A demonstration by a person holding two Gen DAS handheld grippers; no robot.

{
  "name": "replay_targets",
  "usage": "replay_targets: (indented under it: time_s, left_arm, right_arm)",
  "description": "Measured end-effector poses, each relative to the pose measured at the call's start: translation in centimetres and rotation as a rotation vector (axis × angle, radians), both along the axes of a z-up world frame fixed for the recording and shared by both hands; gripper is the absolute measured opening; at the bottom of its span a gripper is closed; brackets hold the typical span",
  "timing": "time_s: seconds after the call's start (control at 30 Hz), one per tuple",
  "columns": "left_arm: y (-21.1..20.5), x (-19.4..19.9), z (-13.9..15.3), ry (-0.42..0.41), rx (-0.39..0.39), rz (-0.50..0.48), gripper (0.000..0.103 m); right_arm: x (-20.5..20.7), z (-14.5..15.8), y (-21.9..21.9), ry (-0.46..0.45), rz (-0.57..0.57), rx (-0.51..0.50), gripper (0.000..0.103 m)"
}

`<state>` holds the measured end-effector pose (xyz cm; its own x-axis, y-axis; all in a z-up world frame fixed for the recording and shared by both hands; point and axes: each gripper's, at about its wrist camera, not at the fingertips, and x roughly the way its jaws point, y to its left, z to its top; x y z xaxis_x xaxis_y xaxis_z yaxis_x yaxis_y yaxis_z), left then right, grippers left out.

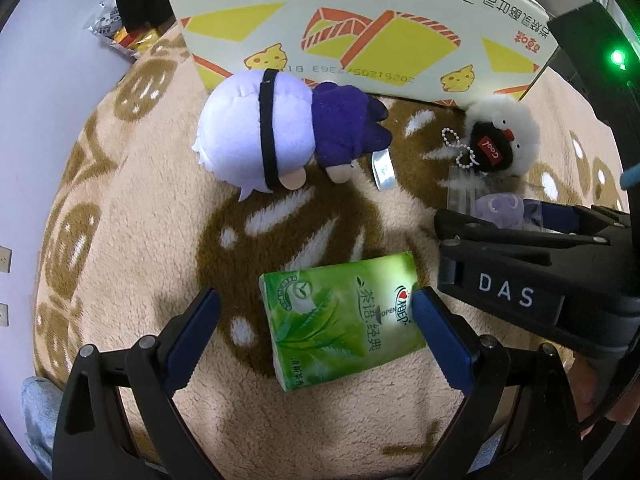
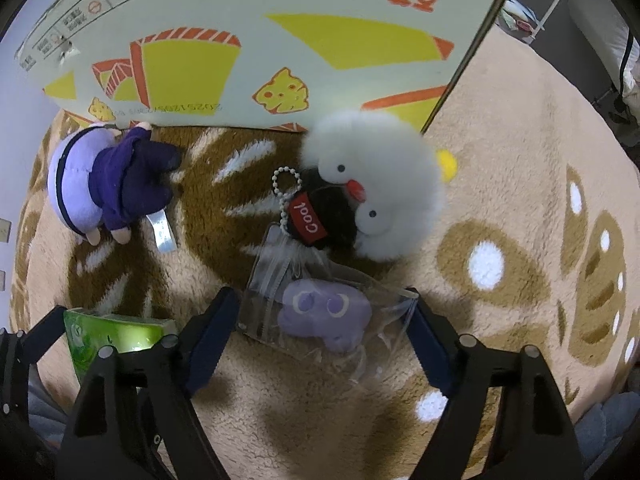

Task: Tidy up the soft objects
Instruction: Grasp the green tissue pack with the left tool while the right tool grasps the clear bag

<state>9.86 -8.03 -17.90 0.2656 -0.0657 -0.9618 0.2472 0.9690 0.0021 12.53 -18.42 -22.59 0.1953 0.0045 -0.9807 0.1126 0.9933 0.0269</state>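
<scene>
Right now: both grippers hover low over the rug (image 1: 120, 216), one target each.
Left gripper (image 1: 316, 316): jaws wide apart, straddling the green tissue pack (image 1: 340, 320); the right pad looks to touch the pack's edge, the left stands off, nothing clamped.
Tissue pack axis: lies flat, long axis running roughly 5 to 11 o'clock in the left view, so the jaws look set to close across its short side, a sensible squeeze for something soft.
Right gripper (image 2: 324, 328): jaws spread, bracketing the clear bag (image 2: 320, 300) with the small purple plush (image 2: 324, 312) inside; no grip yet.
Bagged plush: just below the fluffy white keychain toy (image 2: 376, 184), which sits at 12 o'clock.
Purple doll (image 1: 280, 128): at 11 o'clock, lying on its side, head left.
Cardboard box (image 1: 360, 20): at 12 o'clock, probably where these go.
</scene>
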Motion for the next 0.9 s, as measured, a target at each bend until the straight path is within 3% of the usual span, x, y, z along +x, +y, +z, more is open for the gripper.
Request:
replay_targets:
  time_s: [0.13,0.33,0.57,0.9]
  left_arm:
    - [0.0,0.0,-0.2,0.025,-0.028,-0.004,0.091]
    - [-0.5,-0.3,0.2,0.020,-0.039,-0.037,0.077]
    - [-0.6,-0.1,0.5,0.016,-0.046,-0.051,0.074]
    - [0.3,0.5,1.7,-0.041,0.011,-0.023,0.073]
  right_arm:
    - [-0.1,0.0,0.2,0.005,0.004,-0.007,0.081]
    - [-0.2,0.2,-0.5,0.009,0.005,-0.006,0.078]
    - [-0.1,1.3,-0.4,0.008,0.018,-0.031,0.077]
    - [-0.2,2.3,-0.7,0.008,0.000,-0.006,0.064]
